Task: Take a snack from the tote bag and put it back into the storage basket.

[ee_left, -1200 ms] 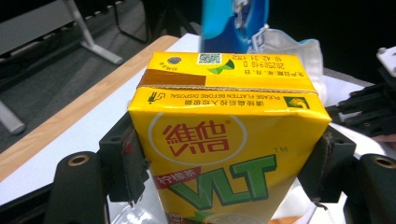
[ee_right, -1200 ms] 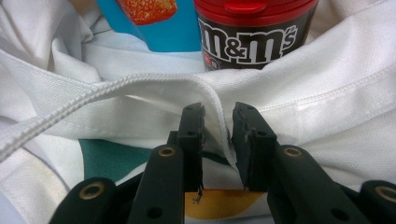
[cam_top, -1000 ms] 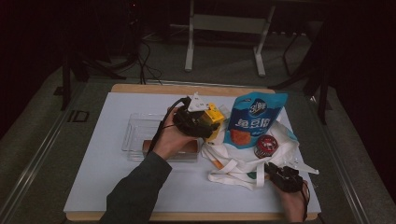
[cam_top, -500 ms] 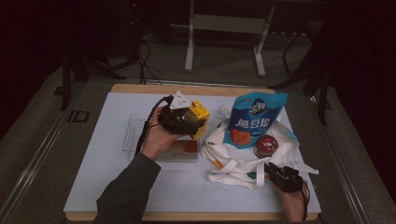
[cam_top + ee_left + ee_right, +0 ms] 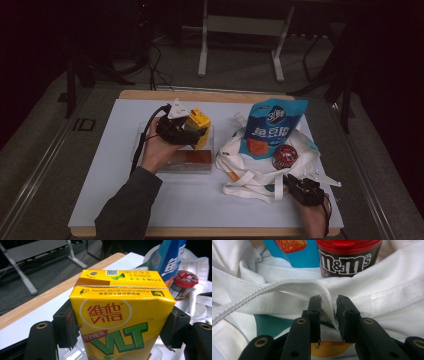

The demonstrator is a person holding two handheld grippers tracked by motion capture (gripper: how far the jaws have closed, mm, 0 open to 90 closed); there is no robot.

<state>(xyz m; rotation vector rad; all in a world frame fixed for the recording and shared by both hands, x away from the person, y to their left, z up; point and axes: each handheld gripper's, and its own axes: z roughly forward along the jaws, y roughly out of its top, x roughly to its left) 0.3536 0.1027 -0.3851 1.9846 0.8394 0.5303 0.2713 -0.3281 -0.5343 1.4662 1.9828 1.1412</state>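
Counter (image 5: 125,200): one white surface with a wood edge, carrying everything listed below.
Tote bag (image 5: 260,172): one, white cloth, lying slumped at the right of the counter; soft and limp, likely to sag unless its rim is being pinched.
Snack pouch (image 5: 270,127): one, blue, standing in the bag mouth; light and crinkly by the look of it.
Clear tray (image 5: 192,164): one, lying left of the bag, under the carton.
Drink carton (image 5: 117,315): one, yellow, being held in the air over the tray; stiff-walled but crushable, probably of some weight if full; best gripped across its flat side faces, below the top fold.
Candy jar (image 5: 348,255): one, red-lidded, sitting in the bag beside the pouch.
Left tool (image 5: 120,326): jaws standing wide, clamping the carton's two sides.
Right tool (image 5: 328,307): jaws standing narrow, pinching the bag's hemmed rim.
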